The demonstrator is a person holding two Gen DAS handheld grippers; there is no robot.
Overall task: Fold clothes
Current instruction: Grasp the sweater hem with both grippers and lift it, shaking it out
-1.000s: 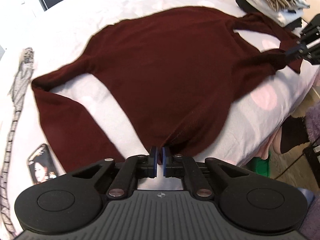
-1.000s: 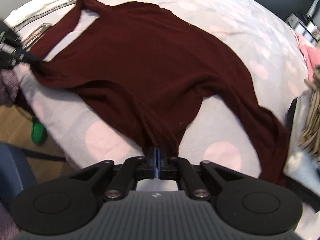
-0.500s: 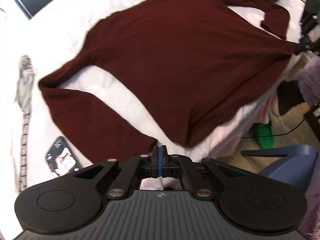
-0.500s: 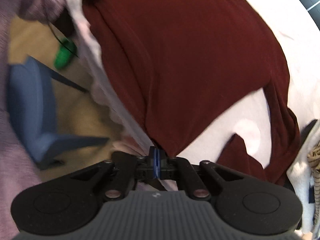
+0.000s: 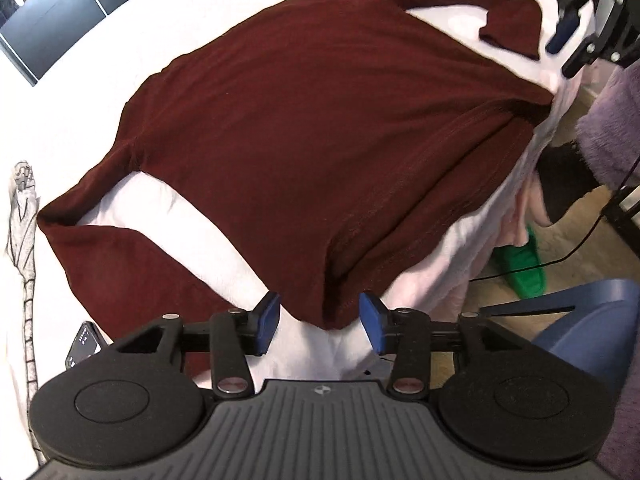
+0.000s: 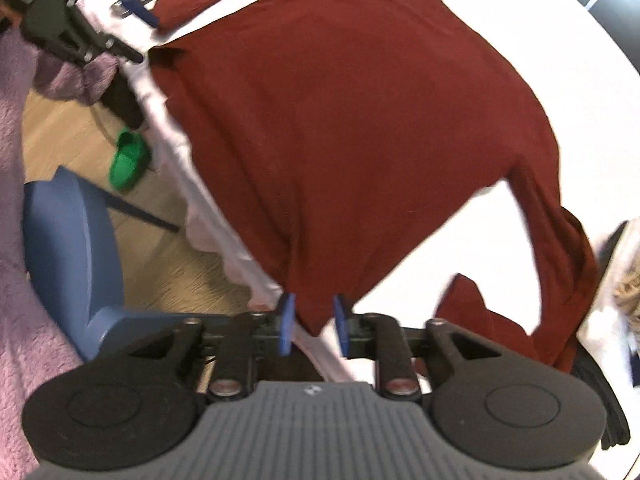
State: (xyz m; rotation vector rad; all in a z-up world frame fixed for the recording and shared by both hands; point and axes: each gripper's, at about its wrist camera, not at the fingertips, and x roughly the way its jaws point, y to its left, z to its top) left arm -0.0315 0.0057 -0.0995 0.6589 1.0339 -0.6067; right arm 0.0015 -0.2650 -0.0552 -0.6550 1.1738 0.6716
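While the maroon long-sleeved top (image 5: 304,128) lies spread across the white bedsheet (image 5: 168,12) and fills the middle of the left wrist view, the left gripper (image 5: 320,322) sits at the bottom centre with its jaws having just been opening; they stand about half apart, the hem corner lying loose between the blue pads (image 5: 267,320), untouched. To finish this release well, I judge the gripper should back straight off without snagging the corner. The hem runs along the bed edge at right, above the floor, a green slipper (image 5: 520,264) and a blue chair (image 5: 592,336); a phone (image 5: 82,346) lies at lower left. In the right wrist view, the right gripper (image 6: 314,322) has likewise just been opening, narrowly parted, the other hem corner between its pads, not pinched as far as the blur shows. Open sheet lies at upper right; piled clothes (image 6: 628,292) crowd the right edge.
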